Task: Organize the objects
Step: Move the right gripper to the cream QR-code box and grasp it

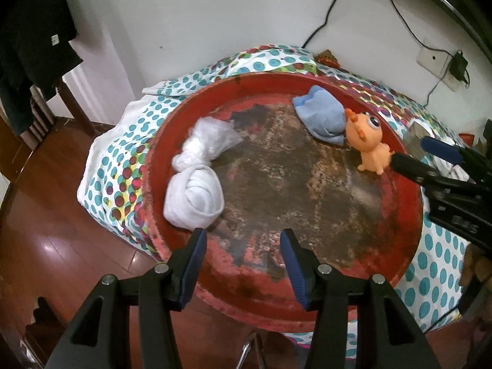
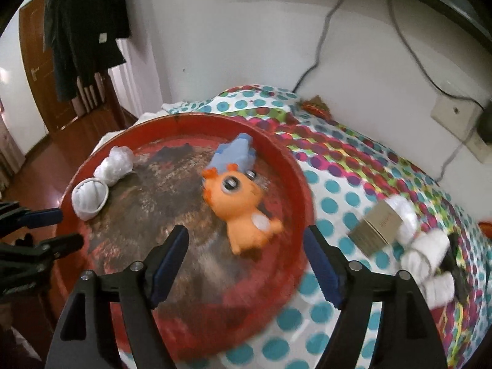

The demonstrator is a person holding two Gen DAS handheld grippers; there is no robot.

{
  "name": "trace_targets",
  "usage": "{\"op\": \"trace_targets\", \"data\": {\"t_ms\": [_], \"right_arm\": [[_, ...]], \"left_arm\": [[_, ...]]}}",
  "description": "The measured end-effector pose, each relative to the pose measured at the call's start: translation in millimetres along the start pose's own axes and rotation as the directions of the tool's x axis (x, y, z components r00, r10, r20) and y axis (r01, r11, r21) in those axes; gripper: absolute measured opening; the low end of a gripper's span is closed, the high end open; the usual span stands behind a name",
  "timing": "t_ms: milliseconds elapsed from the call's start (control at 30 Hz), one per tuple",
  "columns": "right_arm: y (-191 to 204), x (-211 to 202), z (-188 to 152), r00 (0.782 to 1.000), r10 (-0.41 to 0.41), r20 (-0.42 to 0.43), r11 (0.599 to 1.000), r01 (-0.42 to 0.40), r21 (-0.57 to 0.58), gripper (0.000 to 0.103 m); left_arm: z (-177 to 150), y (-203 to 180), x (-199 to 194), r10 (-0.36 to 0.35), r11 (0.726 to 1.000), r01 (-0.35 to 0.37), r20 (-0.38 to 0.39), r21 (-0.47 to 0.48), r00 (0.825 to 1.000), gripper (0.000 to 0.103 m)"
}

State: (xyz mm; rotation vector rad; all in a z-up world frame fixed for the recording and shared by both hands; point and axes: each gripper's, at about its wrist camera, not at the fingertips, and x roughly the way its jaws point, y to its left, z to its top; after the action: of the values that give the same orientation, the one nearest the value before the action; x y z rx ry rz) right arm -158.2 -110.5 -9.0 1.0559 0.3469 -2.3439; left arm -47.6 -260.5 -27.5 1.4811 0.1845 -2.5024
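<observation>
From the left wrist, the left tongs (image 1: pixel 243 240) stand released over the near rim of the red tray (image 1: pixel 246 307), which holds four things: one white sock (image 1: pixel 193 196), one plastic bag (image 1: pixel 212 138), one blue sock (image 1: pixel 319 115) and one orange toy (image 1: pixel 367 140). From the right wrist, the right tongs (image 2: pixel 246 240) gape empty just short of the toy, and only here a brown box (image 2: pixel 376 230) with unreadable print and white rolls (image 2: pixel 427 252) show on the dotted cloth (image 2: pixel 353 184) beside the tray.

Home room: wood floor (image 1: pixel 46 215), door (image 2: pixel 33 70), hanging clothes (image 2: pixel 83 24), dotted tablecloth (image 2: pixel 353 184).
</observation>
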Motion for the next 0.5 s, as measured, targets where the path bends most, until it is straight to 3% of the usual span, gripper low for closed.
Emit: {"op": "trace_targets", "data": {"t_ms": [200, 500], "right_arm": [[-50.3, -32.3, -33.2, 0.999, -0.036, 0.006, 0.996, 0.035, 0.086, 0.075], [-155.0, -63.6, -94.5, 0.983, -0.180, -0.046, 0.948, 0.186, 0.259, 0.075]], "left_arm": [[-3.1, -20.2, 1.4, 0.002, 0.998, -0.002, -0.006, 0.055, 1.000, 0.051], [-8.1, -48.6, -0.4, -0.028, 0.993, 0.029, -0.011, 0.112, 1.000, 0.051]]}}
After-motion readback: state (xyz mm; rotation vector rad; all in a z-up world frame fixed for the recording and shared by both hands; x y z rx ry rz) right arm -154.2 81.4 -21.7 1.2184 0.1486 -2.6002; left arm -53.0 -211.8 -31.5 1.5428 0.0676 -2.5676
